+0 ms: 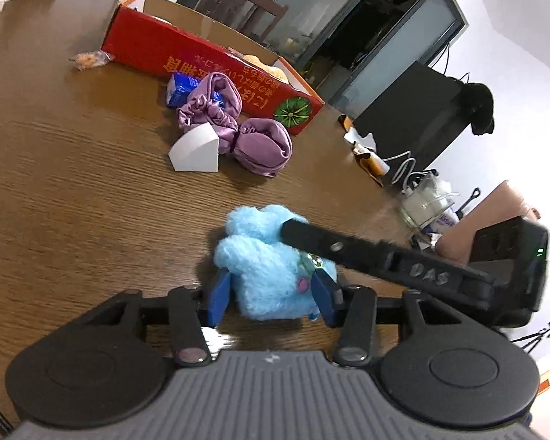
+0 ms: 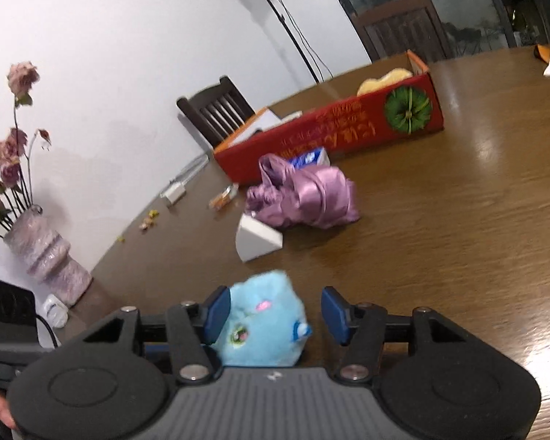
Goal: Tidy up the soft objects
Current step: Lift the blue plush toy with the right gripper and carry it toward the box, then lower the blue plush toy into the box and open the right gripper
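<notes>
Holding the blue plush toy [image 1: 271,267] between both tools, I have my left hand-held gripper [image 1: 271,299] closed on its lower part, both blue pads pressed into the fur. My right hand-held gripper [image 2: 275,313] stands around it too: one pad touches the toy, the other is clear of it, so that one is open. The toy sits low over the wooden worktop [image 1: 73,168]. Farther off lie a purple satin cloth [image 1: 238,128], a white wedge [image 1: 196,148] just beside it, and a red cardboard box [image 1: 201,62].
</notes>
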Demonstrator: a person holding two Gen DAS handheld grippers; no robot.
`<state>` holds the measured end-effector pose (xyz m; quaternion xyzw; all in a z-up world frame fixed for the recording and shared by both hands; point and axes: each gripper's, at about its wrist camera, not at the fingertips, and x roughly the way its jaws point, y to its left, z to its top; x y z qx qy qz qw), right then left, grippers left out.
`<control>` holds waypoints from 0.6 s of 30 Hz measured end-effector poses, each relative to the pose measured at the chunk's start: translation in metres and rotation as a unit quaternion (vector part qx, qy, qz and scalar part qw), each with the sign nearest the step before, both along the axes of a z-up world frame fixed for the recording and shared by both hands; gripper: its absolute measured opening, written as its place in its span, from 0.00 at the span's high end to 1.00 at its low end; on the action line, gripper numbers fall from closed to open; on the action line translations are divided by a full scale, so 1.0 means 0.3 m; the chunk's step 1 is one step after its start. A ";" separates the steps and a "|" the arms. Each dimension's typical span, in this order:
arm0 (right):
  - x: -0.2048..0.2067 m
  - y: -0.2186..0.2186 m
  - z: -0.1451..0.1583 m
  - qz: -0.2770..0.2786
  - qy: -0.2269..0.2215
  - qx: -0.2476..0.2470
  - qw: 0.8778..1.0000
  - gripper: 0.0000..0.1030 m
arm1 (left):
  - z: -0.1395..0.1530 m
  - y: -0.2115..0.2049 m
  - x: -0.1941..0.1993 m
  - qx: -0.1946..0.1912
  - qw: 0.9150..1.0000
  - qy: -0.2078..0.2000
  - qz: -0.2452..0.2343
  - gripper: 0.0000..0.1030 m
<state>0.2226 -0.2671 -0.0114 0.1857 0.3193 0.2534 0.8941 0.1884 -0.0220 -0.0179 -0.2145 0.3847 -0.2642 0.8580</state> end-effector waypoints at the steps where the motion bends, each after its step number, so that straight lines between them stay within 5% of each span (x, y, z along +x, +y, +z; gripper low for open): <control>1: 0.001 0.003 -0.007 -0.001 0.001 -0.002 1.000 0.50 | -0.004 0.004 0.002 -0.004 1.000 -0.002 -0.001 0.54; 4: -0.001 0.002 -0.005 0.004 0.009 0.005 1.000 0.63 | -0.002 0.004 0.014 -0.006 1.000 -0.005 -0.012 0.56; 11: 0.013 0.018 0.148 -0.010 -0.036 -0.036 0.999 0.65 | 0.124 0.018 0.113 -0.013 0.994 -0.095 -0.061 0.57; 18: 0.370 0.066 0.381 0.003 -0.115 -0.064 0.991 0.65 | 0.357 0.050 0.569 0.004 0.987 -0.154 -0.042 0.61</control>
